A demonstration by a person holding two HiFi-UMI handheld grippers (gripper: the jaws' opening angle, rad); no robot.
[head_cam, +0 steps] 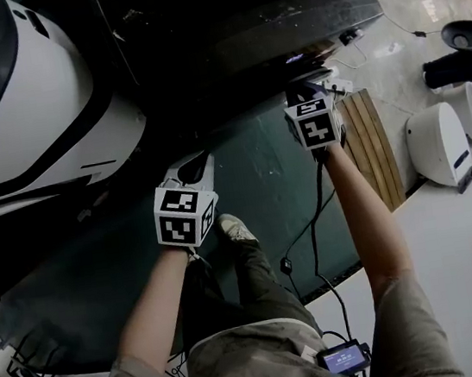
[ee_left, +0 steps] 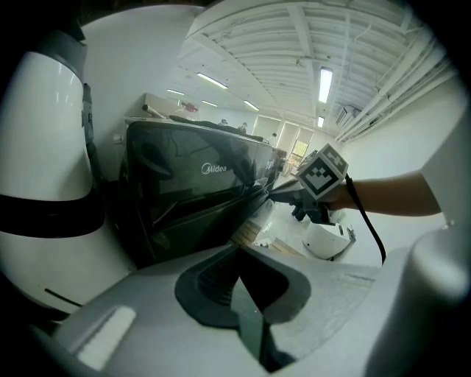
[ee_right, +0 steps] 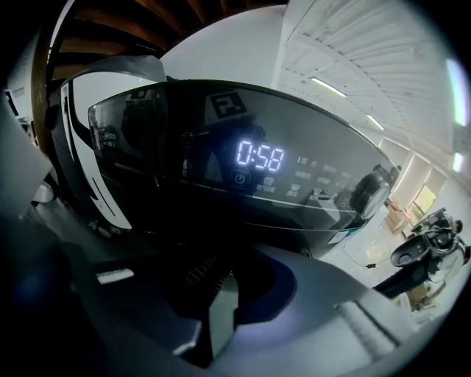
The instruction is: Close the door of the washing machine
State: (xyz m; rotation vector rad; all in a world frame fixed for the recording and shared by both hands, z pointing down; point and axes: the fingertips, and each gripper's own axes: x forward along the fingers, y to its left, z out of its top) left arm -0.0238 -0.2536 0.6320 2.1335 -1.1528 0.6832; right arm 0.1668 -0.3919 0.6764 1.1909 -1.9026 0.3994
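Person stands on a green mat (head_cam: 261, 180), facing a dark washing machine (head_cam: 282, 20), one pair of tongs in each hand.

Left gripper (head_cam: 192, 170): held low over the mat, well short of the machine. In its own view the jaws are drawn together to a thin slit, with nothing between them.

Right gripper (head_cam: 304, 93): pushed forward, its tip at the machine's near front edge. Whether it touches the edge cannot be told from the head view. Its jaws are also narrow, nearly meeting, and hold nothing. A black cable (head_cam: 316, 233) trails back along the person's right forearm.

Washing machine: the glossy dark front fills the right gripper view. The lit display (ee_right: 260, 155) reads 0:58, and a round knob (ee_right: 374, 193) sits at the far end of the panel. The door's edge cannot be made out against the dark front, so whether it is latched is unclear (drum and any load are out of sight in all views).

Surroundings: a large white housing (head_cam: 33, 107) stands just left of the machine. Wooden slats (head_cam: 374, 146) lie along the mat's right side. A small white unit (head_cam: 437, 144) sits beyond them on the pale floor.
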